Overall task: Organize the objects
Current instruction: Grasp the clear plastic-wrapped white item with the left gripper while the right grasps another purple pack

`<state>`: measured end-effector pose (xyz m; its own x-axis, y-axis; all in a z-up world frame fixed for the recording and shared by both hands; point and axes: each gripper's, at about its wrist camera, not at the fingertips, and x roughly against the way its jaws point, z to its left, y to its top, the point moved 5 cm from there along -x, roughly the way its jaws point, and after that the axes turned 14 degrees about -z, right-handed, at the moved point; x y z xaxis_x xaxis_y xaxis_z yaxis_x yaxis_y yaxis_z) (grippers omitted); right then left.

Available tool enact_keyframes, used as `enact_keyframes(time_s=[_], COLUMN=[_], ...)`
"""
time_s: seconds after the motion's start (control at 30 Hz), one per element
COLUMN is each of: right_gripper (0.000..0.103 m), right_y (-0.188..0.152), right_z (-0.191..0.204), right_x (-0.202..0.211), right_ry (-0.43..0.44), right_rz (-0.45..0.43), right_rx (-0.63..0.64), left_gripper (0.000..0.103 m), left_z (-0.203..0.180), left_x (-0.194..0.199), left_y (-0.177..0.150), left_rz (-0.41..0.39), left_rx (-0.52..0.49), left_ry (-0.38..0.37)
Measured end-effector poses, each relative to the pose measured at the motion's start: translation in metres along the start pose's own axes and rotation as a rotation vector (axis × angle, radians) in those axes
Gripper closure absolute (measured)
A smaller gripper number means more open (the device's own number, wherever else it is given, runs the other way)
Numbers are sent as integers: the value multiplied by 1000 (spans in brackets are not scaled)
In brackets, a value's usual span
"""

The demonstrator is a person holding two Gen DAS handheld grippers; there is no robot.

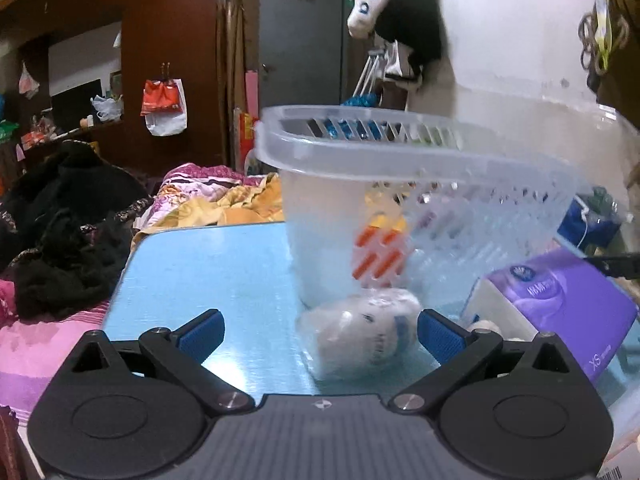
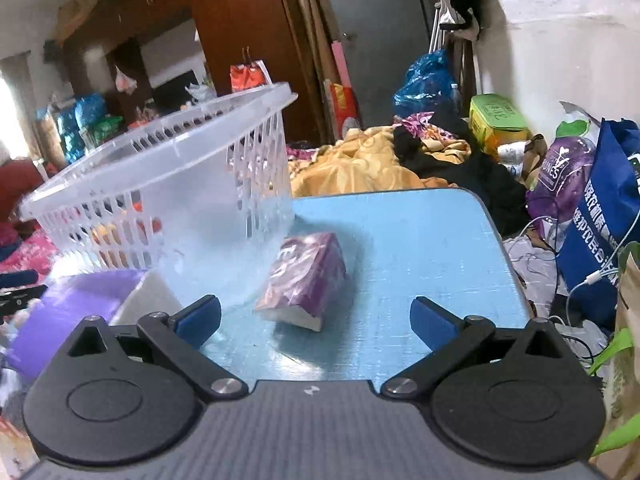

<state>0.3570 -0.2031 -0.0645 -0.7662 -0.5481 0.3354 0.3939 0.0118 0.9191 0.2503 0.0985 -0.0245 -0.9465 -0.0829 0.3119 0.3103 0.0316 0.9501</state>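
Left wrist view: clear slotted basket (image 1: 420, 168) on the blue table (image 1: 200, 272), tilted, rim higher on the right, long axis running left to right across the frame. One basket. Translucent plastic, solid lower walls, slotted upper band, orange-and-yellow items (image 1: 380, 252) visible through the wall, count unclear. Just in front of the basket, one white bundle in clear wrap (image 1: 364, 332), lying on the table between the spread fingers of the left gripper (image 1: 320, 334), not touched by either pad. Left gripper jaws wide apart, empty. One purple box (image 1: 560, 304) to the right, near the basket, resting at a slant.

Right wrist view: same basket (image 2: 168, 184) at left, open mouth tipped toward the camera. One purple tissue pack (image 2: 308, 280) lying flat beside its near corner, long axis running away from the camera and slightly left. Right gripper (image 2: 316, 320) jaws wide apart, nothing gripped, pack lying just beyond the pads. Bedding and bags around the table.
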Motion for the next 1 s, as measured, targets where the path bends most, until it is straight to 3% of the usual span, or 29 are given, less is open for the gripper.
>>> enact_keyframes(time_s=[0.27, 0.5, 0.6, 0.67, 0.77, 0.9, 1.0], right_gripper=[16, 27, 35, 48, 52, 53, 53], right_y=[-6, -9, -9, -9, -9, -9, -9], right_z=[6, 8, 8, 9, 8, 8, 7], right_x=[-12, -10, -9, -8, -8, -8, -8], right_ry=[-41, -48, -56, -49, -43, -35, -31], right_rz=[22, 8, 7, 6, 4, 2, 2], right_rx=[38, 40, 31, 29, 16, 15, 11], left_gripper=[0, 0, 0, 0, 0, 10, 36], left_z=[-2, 7, 10, 7, 3, 5, 7], left_x=[-5, -9, -11, -13, -14, -14, -14], left_y=[-15, -16, -15, -16, -19, -20, -24], left_rz=[36, 37, 35, 42, 57, 69, 86], left_rx=[41, 108, 121, 111, 98, 116, 111], left_ry=[-16, 30, 54, 54, 36, 19, -3])
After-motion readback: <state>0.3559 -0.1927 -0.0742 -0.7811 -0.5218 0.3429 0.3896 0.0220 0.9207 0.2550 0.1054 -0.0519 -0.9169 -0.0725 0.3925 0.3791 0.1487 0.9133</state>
